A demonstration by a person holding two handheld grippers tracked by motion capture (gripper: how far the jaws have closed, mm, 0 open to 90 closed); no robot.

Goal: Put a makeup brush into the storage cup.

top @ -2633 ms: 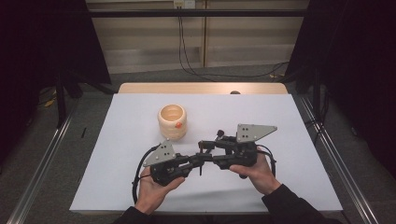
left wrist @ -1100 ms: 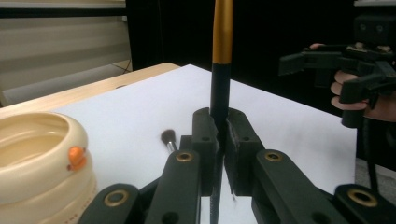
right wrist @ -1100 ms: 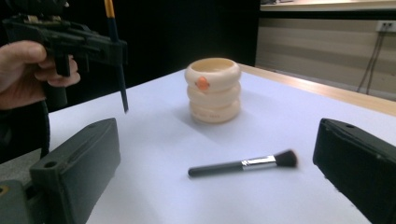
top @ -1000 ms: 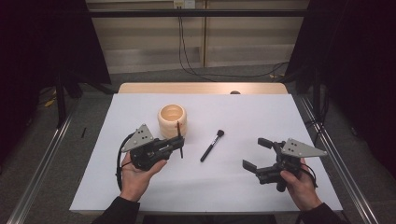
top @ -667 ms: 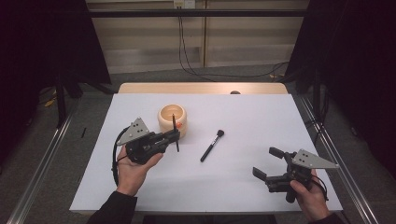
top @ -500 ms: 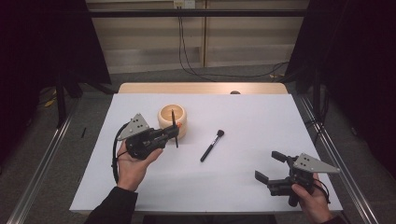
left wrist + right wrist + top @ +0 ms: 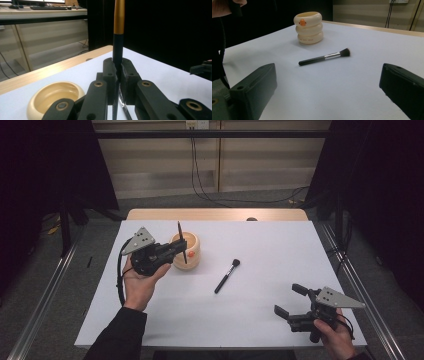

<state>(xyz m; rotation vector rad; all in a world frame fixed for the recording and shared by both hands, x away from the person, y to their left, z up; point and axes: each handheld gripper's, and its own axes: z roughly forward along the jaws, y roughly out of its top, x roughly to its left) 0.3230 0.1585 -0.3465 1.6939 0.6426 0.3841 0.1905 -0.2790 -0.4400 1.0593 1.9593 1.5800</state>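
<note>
You have two brushes: one with a gold band (image 7: 119,17) on the left, probably a makeup brush, and one black brush (image 7: 227,276) mid-table. One cream holder (image 7: 190,251) stands far left.

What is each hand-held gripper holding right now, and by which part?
Left hand-held gripper clamps a slim brush by its black handle, below the gold band. Right hand-held gripper holds nothing.

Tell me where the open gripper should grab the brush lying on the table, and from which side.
Grip the brush at mid-handle, probably from straight above, right gripper jaws straddling the handle crosswise. It lies flat on the bare table, a thin black stick with its bristle head toward the cup; the soft bristles and silver collar give a poorer hold.
</note>
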